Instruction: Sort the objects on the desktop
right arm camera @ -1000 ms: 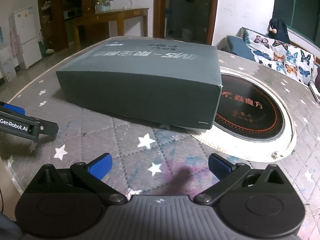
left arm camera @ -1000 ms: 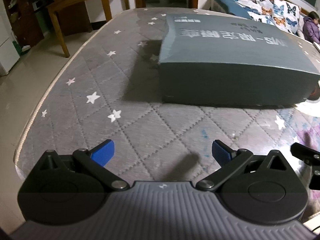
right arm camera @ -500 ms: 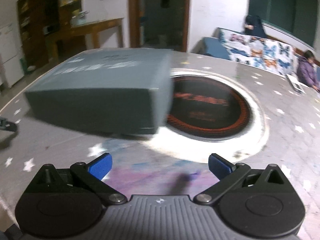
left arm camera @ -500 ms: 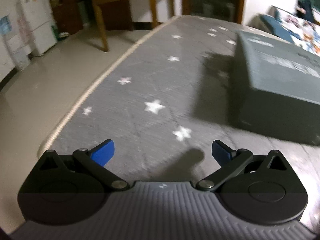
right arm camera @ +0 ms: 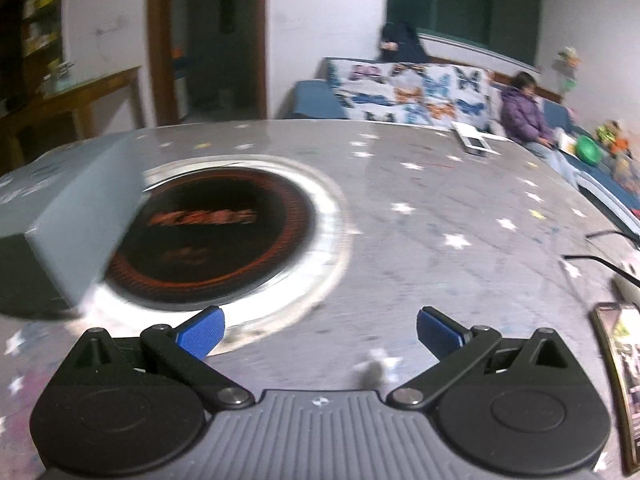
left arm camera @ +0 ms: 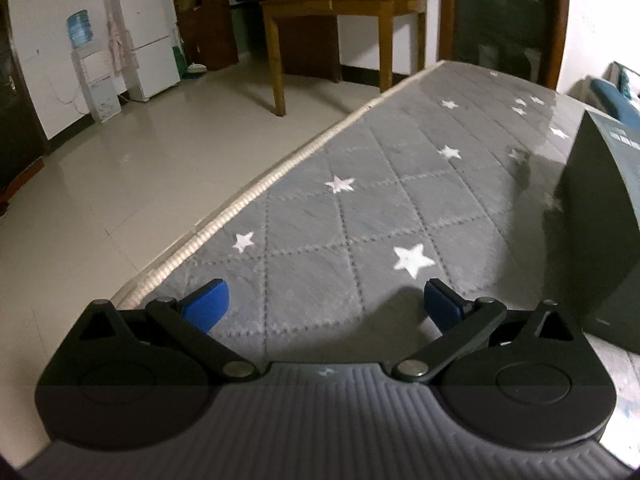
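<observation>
Desktop objects to sort look pretty thin on the ground, so going left to right. Left gripper (left arm camera: 323,300) hangs over the quilted star-pattern surface (left arm camera: 400,200) near its corded edge, fingers (left arm camera: 206,304) spread wide with nothing between them. Off its right side sits the big grey box (left arm camera: 600,220), resting on the surface and cut off by the frame.

In the right wrist view that same box (right arm camera: 76,216) shows up on the left, its corner overlapping the round black cooktop (right arm camera: 208,232) sunk into the middle. Right gripper (right arm camera: 320,330) is also wide apart and holding nothing, hovering just past the cooktop's pale rim. Further right there's a phone (right arm camera: 618,380) lying near the edge with its screen lit, a black cable (right arm camera: 600,258) beside it, and a white flat item (right arm camera: 476,142) at the far side.

What could go wrong: the phone and cable sit close to the edge, so a careless sweep could probably knock either onto the floor. The box looks too broad for 1 pair of fingers, so a grab at it would likely slip.

Hard to read: the right view is motion-blurred, the cooktop lettering is unreadable, the phone is clipped by the frame, and whether anything hides behind the box can't be told.
</observation>
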### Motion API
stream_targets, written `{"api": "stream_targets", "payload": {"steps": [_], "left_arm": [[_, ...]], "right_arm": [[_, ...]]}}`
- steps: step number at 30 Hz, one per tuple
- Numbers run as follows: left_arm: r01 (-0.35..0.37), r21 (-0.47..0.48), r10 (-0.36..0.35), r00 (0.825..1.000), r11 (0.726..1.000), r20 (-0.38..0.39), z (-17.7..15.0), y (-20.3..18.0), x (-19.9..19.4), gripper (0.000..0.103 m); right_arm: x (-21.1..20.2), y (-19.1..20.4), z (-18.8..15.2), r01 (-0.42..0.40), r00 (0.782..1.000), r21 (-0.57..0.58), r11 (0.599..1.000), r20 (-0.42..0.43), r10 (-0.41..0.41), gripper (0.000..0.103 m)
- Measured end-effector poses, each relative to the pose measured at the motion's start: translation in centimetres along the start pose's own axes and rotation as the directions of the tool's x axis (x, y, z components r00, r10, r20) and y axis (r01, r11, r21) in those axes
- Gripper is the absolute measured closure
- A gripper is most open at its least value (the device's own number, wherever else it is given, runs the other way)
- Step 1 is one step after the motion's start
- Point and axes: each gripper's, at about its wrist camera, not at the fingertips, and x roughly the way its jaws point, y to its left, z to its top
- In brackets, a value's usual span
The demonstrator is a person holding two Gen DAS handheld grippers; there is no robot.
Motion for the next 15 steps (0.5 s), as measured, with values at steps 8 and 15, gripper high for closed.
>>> {"api": "stream_targets", "payload": {"steps": [8,15], "left_arm": [[0.005,0.003,-0.005,0.999,1.0,0.033,0.3,-0.7,0.8,0.0],[0.007,0.001,-0.007,0.998,1.0,0.061,0.4,-1.6,1.7,0.0]], "right_arm": [[2.0,-4.6,-0.3,0.035,0.999,0.01,0.999,0.0,-0.035,0.0],[3.0,-6.6,-0.2,0.044,0.999,-0.01,0.999,0.01,-0.044,0.0]]}}
